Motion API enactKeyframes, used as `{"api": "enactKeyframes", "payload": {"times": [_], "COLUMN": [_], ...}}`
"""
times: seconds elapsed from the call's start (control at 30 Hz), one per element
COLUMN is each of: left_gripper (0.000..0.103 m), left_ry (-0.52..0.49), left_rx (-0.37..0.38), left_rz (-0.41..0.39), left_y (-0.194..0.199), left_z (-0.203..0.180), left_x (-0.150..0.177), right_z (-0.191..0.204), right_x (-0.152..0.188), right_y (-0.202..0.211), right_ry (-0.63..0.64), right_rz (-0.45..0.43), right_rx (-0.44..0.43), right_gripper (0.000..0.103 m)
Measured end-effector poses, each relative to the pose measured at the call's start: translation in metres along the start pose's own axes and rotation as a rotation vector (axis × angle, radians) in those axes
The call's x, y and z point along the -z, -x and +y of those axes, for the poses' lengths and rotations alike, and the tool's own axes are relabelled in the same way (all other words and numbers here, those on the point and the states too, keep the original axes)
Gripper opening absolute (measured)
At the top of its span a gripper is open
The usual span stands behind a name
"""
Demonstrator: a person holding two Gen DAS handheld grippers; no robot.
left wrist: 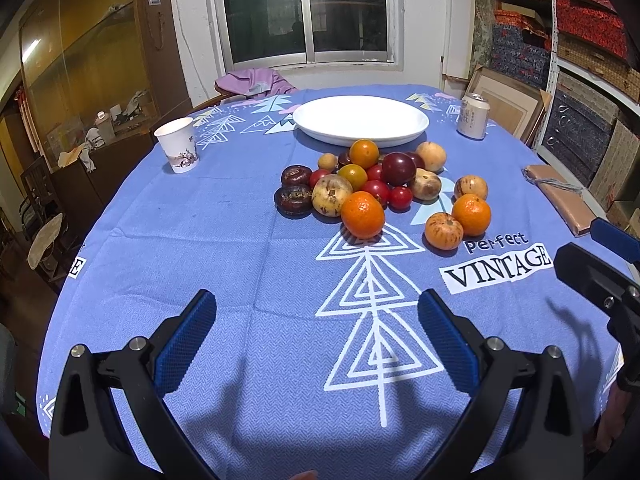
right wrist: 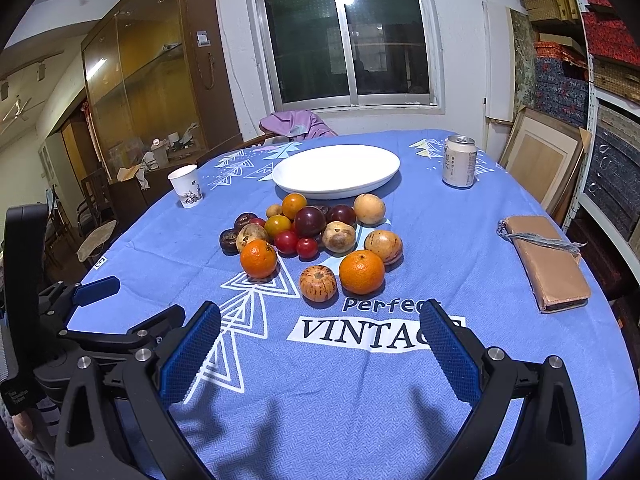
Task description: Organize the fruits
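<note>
A round worktop [right wrist: 460, 248] under a blue printed cloth fills both views, with a dark window and cabinets behind. We judge the task barely begun: the white plate [right wrist: 384, 178] sits bare near the far edge, and the fruit pile [right wrist: 308, 232] lies loose at the centre just in front of it, nothing yet sorted. We hold the left gripper [left wrist: 316, 338] and the right gripper [right wrist: 320, 346] low over the near edge, both with jaws spread wide and holding nothing. The right view shows the brown wallet [right wrist: 552, 268] whole by the right edge and the can [right wrist: 459, 162]; the left view brings the paper cup [left wrist: 178, 145] at the left edge closer.
</note>
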State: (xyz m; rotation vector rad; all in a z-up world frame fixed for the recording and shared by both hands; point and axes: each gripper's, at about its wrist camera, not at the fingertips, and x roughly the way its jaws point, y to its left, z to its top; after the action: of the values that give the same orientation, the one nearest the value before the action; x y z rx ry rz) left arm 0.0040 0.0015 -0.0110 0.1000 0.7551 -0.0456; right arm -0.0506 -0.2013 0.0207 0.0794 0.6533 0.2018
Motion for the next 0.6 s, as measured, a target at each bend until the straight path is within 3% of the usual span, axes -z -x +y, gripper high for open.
{"api": "enactKeyframes", "payload": {"times": [0.6], "left_gripper": [0.099], "left_ry": [-0.004], "left_rx": [-0.001], "left_rz": [0.012], "left_y": [-0.0014], "left_z": [-0.0018], "left_x": [0.0012], "right_z": [-0.002], "right_x": [0.0008], "right_y": [-0.0006], "right_ry": [-0.021], "right_rz": [0.006], "right_rx": [-0.012], "right_gripper": [0.1]}}
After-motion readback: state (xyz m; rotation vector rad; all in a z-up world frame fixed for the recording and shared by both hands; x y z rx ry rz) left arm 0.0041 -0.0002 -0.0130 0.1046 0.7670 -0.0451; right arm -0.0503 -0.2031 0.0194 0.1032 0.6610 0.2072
